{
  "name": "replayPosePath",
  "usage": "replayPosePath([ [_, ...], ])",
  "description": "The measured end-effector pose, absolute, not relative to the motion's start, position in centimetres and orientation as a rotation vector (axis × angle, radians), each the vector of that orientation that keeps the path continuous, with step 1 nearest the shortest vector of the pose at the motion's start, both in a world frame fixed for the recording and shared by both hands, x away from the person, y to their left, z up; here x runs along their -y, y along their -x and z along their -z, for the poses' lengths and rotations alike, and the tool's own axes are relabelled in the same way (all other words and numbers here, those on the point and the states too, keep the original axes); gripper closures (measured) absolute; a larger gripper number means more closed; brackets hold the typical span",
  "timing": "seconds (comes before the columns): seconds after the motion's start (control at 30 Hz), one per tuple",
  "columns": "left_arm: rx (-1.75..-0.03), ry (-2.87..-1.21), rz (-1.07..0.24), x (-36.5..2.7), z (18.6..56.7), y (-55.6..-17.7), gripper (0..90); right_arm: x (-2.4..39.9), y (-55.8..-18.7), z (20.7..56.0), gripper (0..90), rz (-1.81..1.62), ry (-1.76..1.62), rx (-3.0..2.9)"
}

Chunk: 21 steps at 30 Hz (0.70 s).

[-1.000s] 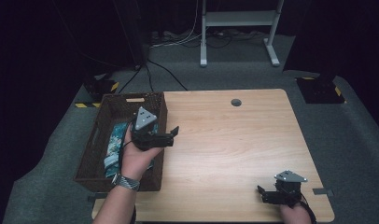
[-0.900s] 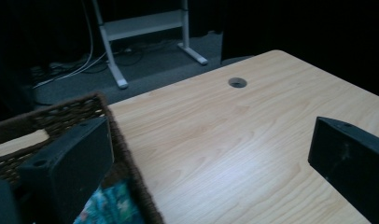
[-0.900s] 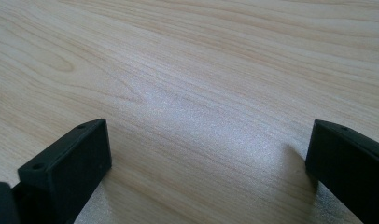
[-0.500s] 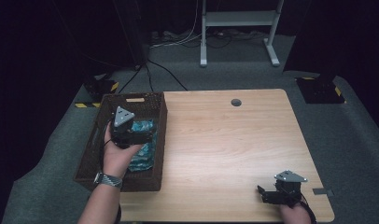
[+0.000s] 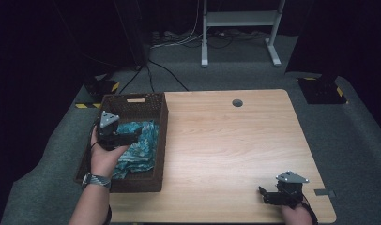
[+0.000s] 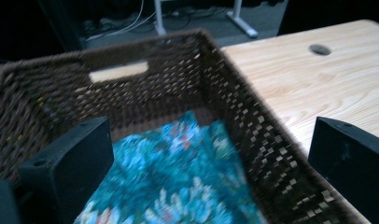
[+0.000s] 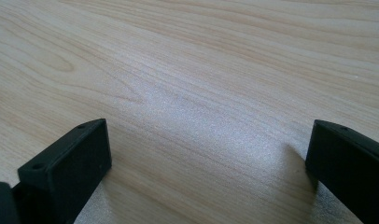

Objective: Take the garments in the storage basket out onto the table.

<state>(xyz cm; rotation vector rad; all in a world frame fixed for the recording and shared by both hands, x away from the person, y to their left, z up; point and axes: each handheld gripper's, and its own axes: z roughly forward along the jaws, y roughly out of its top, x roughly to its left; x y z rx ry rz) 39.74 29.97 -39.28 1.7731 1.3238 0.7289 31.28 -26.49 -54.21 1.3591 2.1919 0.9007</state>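
A dark woven basket [image 5: 161, 117] stands at the table's left edge with a teal patterned cloth [image 5: 140, 147] lying inside it. My left gripper [image 5: 132, 137] hovers over the basket's left half, open, with nothing between its jaws. In the left gripper view the cloth [image 6: 178, 186] lies below and between the jaws, and the basket wall [image 6: 253, 140] runs across to the right jaw. My right gripper [image 5: 266, 196] rests open near the table's front right corner. Bare wood [image 7: 201, 107] lies between its jaws in the right gripper view.
The wooden table [image 5: 235, 145] has a round cable hole [image 5: 237, 102] near its far edge. The basket has a handle slot [image 6: 118, 71] in its far wall. Black boxes with yellow stripes [image 5: 322, 89] sit on the grey floor beside the table.
My left gripper has moved left, from the basket's right rim to over its left half. The cloth now lies in the basket, uncovered by the hand. The right gripper stayed still.
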Motion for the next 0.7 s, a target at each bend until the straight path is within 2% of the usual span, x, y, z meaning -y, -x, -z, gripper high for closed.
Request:
replayPosePath([
  [0.43,-1.460,-1.856,-0.683,-32.7,41.9,-40.9,0.1,26.5,-31.3,54.2,0.0,-0.901,-1.360,-2.192],
  [0.47,-1.484,-1.878,-0.635,-33.0,42.4,-41.2,0.1,26.5,-31.3,54.2,0.0,-0.901,-1.359,-2.192],
  [0.7,-1.555,-2.017,-0.565,-32.9,43.9,-42.5,0.2,26.5,-31.3,54.2,0.0,-0.901,-1.356,-2.194],
])
